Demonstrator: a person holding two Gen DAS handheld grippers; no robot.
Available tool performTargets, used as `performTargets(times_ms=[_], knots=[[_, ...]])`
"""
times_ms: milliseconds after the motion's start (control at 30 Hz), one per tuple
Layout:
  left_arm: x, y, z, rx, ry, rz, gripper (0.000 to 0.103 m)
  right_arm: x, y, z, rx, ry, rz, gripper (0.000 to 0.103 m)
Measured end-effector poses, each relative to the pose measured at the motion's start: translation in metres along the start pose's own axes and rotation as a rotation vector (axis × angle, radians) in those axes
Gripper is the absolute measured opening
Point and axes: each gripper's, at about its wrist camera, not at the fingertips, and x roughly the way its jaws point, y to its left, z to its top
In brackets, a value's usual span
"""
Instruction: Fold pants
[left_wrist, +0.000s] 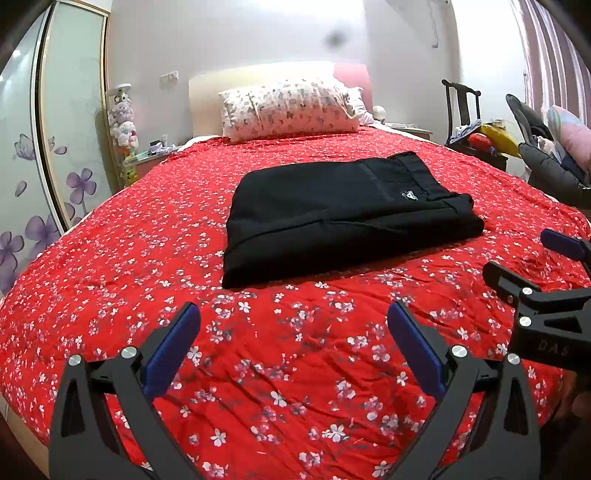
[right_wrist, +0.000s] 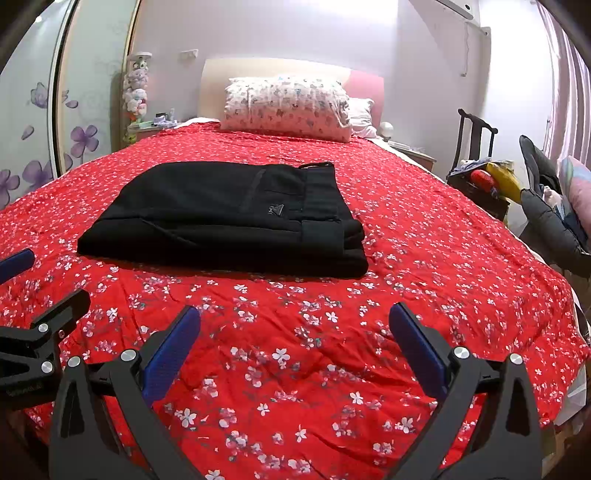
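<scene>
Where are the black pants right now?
The folded black pants lie on the red flowered bedspread mid-bed, between the pillow and both open grippers, neither touching them.

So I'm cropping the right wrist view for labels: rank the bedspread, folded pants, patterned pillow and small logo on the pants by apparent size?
1. red floral bedspread
2. folded black pants
3. patterned pillow, though it lies farther back, so its true size against the pants is unsure
4. logo
</scene>
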Motion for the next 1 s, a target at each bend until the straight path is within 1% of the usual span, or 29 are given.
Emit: performTargets(times_ms=[1000], knots=[[0.0028, 0.0038, 0.0013, -0.003, 0.012, -0.009, 0.101, 0.0011, -0.0029, 0.0008, 0.001, 0.003, 0.001, 0.102]])
